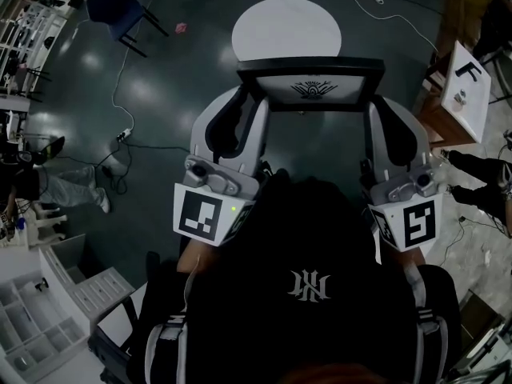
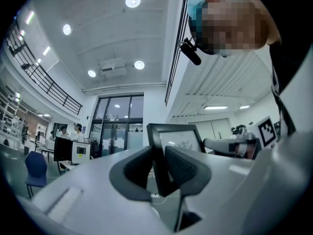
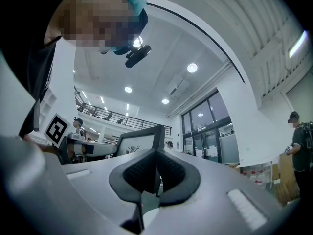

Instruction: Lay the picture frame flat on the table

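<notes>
Dark floor (image 1: 160, 94); round white table (image 1: 286, 26); left tongs (image 1: 244, 106), right tongs (image 1: 382, 110) clamp picture frame (image 1: 314, 89) edges.

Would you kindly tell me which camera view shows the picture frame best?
The head view: the picture frame spans its full width there, clamped between the left gripper and right gripper. Each gripper view shows only its clamped side edge plus part of the printed face beyond the jaws.

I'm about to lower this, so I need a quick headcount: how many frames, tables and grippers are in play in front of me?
picture frame: 1
round white table: 1
grippers: 2 (left gripper and right gripper, each clamped on a side edge of the picture frame)
Total: 4
</notes>
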`<state>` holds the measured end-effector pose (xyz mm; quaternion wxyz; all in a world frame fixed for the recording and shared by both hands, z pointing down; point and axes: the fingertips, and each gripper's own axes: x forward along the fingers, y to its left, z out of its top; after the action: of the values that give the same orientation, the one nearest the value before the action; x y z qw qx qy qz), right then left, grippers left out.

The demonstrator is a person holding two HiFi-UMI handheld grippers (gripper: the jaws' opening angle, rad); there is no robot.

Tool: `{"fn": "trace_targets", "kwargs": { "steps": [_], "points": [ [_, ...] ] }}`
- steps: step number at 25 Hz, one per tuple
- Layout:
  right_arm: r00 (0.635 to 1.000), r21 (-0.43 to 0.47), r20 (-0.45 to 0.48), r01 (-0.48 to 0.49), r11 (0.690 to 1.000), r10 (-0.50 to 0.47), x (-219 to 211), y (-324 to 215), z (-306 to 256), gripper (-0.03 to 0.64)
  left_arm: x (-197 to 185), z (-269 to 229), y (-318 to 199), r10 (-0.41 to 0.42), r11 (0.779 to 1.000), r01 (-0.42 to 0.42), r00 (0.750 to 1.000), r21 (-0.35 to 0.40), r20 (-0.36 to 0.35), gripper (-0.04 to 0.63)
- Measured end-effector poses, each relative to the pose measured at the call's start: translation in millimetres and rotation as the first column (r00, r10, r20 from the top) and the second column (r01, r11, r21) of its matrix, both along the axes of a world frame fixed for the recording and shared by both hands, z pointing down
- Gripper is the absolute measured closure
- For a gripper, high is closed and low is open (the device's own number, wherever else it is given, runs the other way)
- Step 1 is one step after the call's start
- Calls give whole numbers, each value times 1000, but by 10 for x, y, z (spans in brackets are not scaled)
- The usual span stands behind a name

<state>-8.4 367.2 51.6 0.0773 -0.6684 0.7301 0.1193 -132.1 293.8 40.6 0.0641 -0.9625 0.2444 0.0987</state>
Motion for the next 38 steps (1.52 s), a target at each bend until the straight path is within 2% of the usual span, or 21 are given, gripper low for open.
{"fn": "trace_targets", "kwargs": {
  "steps": [2, 20, 26, 29, 31, 38],
  "points": [
    [1000, 5, 3, -1, 1000, 1, -4, 13, -40, 609, 5, -15, 1, -6, 1000, 6, 1000, -8, 16, 523],
    [1000, 0, 22, -12, 1000, 12, 73, 198, -10, 609, 90, 12, 177, 18, 1000, -18, 1000, -11, 7, 522],
    [1000, -18, 18, -17, 1000, 18, 43, 86, -5, 609, 84, 59, 31, 25, 999, -25, 1000, -30, 12, 522],
    [1000, -27, 16, -22, 999, 22, 161, 28, 68, 609, 196, 172, -28, 27, 999, -26, 999, -38, 23, 522],
    [1000, -34, 15, -21, 999, 21, 245, -38, 108, 609, 288, 176, -94, 28, 999, -28, 1000, -34, 2, 522],
    [1000, -59, 9, -2, 998, 3, 410, -509, 160, 609, 443, 236, -554, 14, 998, -13, 1000, -55, 2, 522]
  ]
}}
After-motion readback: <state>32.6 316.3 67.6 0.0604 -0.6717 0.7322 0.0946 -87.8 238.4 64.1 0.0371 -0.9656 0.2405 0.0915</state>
